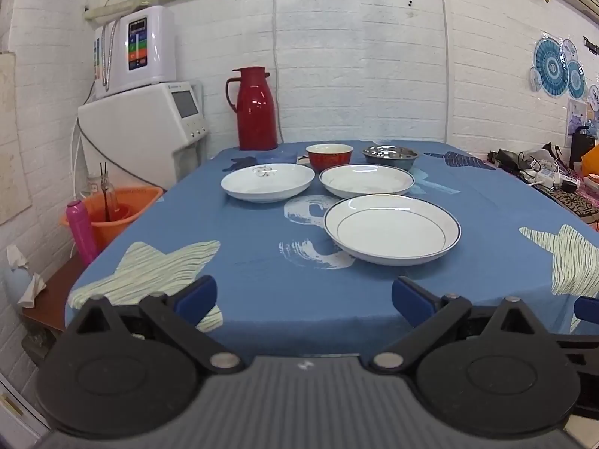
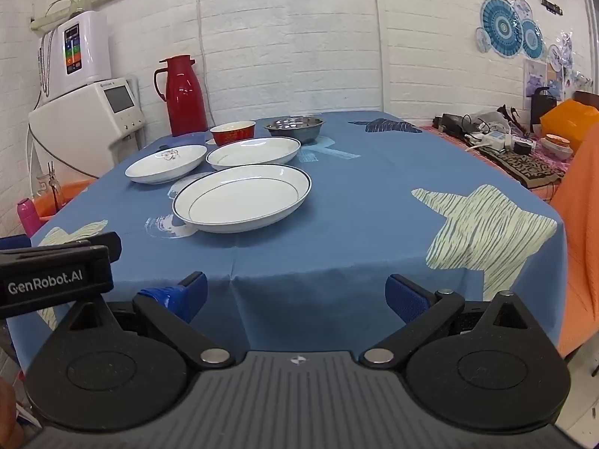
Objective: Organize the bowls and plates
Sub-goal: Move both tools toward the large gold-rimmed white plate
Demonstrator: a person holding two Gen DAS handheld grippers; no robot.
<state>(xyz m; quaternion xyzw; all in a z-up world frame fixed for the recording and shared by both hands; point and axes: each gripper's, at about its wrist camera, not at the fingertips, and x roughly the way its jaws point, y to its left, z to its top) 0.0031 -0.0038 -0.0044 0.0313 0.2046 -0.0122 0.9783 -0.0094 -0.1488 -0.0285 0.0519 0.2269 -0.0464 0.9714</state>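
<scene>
Resting rims-up: three plates (image 1: 392, 229), red bowl (image 1: 329, 155), steel bowl (image 1: 389, 155) | both hand-held grippers spread, empty

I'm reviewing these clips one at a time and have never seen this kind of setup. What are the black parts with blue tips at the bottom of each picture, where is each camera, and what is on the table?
There is no robot arm here. A person carries a two-finger tool in each hand, and a fisheye camera on each looks forward along its fingers. One picture comes from the left tool, the other from the right tool. The black levers with blue pads are the tool's own fingers. Both tools are open and hold nothing.

On the blue tablecloth lie three white plates: a blue-rimmed plate nearest, a second plate behind it, and a plate with a small drawing to the left. Further back stand a red bowl, a steel bowl and a red thermos. Nothing is stacked yet.
</scene>
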